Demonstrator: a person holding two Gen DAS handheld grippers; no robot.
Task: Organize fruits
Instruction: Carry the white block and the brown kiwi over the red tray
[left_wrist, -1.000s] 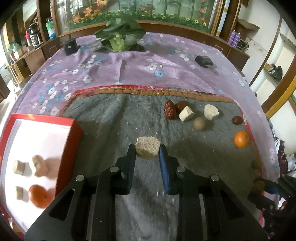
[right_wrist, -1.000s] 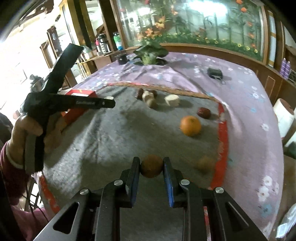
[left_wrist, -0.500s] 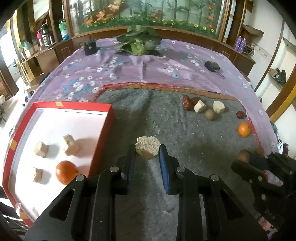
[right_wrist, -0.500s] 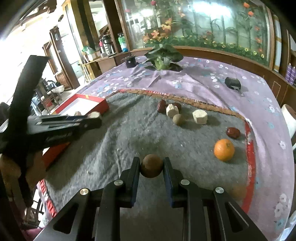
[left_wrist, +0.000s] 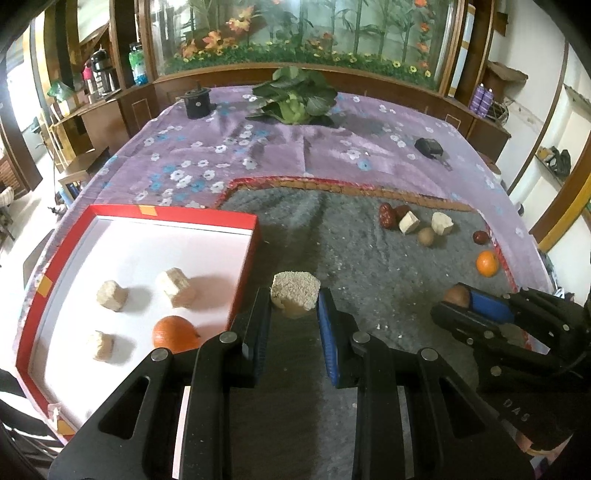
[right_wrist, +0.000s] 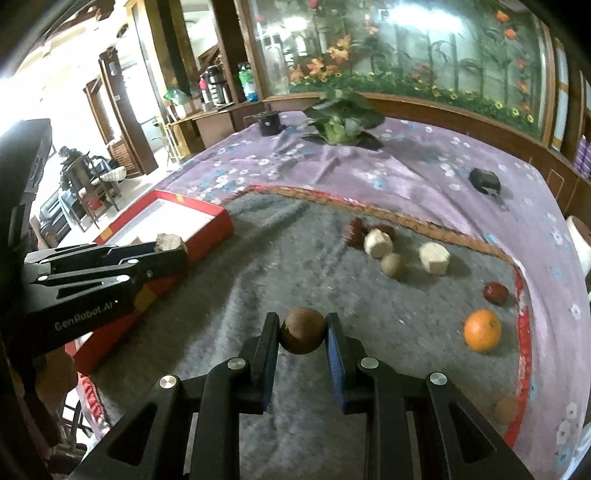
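Observation:
My left gripper (left_wrist: 294, 301) is shut on a pale grainy chunk (left_wrist: 295, 291), held above the grey mat just right of the red box (left_wrist: 245, 258). The box has a white floor with three pale chunks and an orange (left_wrist: 173, 332). My right gripper (right_wrist: 302, 332) is shut on a round brown fruit (right_wrist: 302, 330) above the mat; it also shows in the left wrist view (left_wrist: 458, 301). Loose on the mat lie red dates (left_wrist: 386, 216), two pale chunks (left_wrist: 441, 223), a small brown fruit (left_wrist: 426, 236) and an orange (left_wrist: 487, 263).
The grey mat (left_wrist: 332, 229) with a red border lies on a purple flowered tablecloth (left_wrist: 258, 147). A leafy plant (left_wrist: 295, 98), a black pot (left_wrist: 197, 103) and a black pouch (left_wrist: 428, 146) stand at the back. Another brown fruit (right_wrist: 506, 410) lies at the mat's right edge.
Both grippers have moved left toward the red box with their loads. The box now shows larger in both views, and the right gripper is closer to the left one.

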